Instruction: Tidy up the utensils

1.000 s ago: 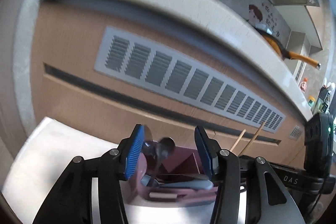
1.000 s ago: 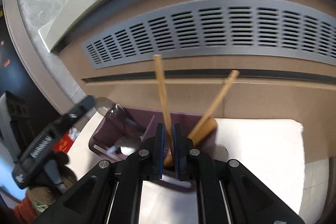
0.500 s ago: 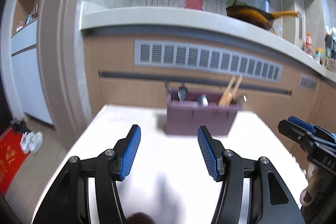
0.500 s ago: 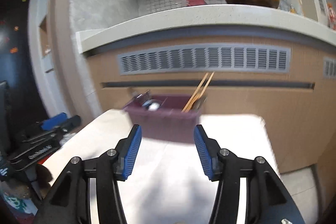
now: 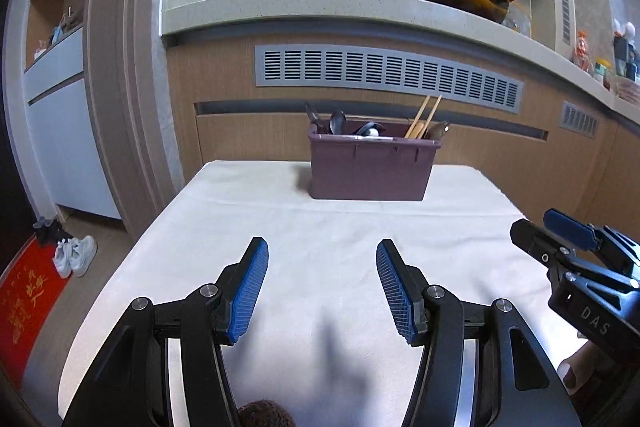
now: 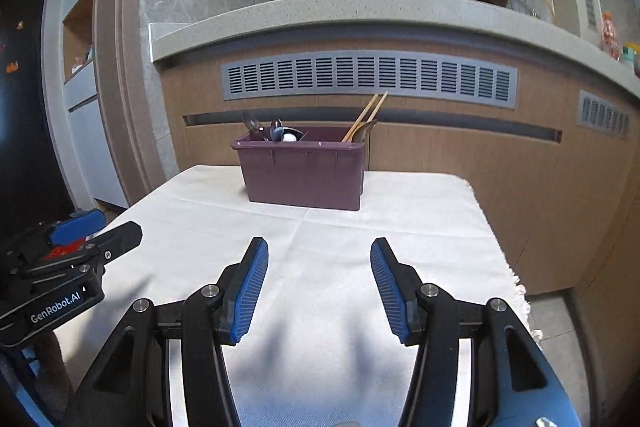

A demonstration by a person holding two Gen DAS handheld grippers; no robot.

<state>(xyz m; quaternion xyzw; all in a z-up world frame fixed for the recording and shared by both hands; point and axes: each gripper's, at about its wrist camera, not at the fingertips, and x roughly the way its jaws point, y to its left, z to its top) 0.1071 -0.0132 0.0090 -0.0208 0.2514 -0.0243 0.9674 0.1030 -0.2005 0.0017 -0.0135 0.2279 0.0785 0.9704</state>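
Both claws gape empty over the table (image 5: 240,195); the purple bin (image 5: 370,169) sits far, chopsticks (image 5: 424,117) right. Only the left view catches white shoes (image 5: 74,255) on the floor.

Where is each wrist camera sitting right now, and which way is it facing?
Left wrist: sits on the left gripper, looking forward and slightly down across the white table at the purple utensil bin; its open jaws show, with the right gripper at the right edge.
Right wrist: sits on the right gripper, facing the same way; its open jaws show, with the left gripper at the left edge.
Shared: the bin holding chopsticks and spoons, the table, the vent and the counter.
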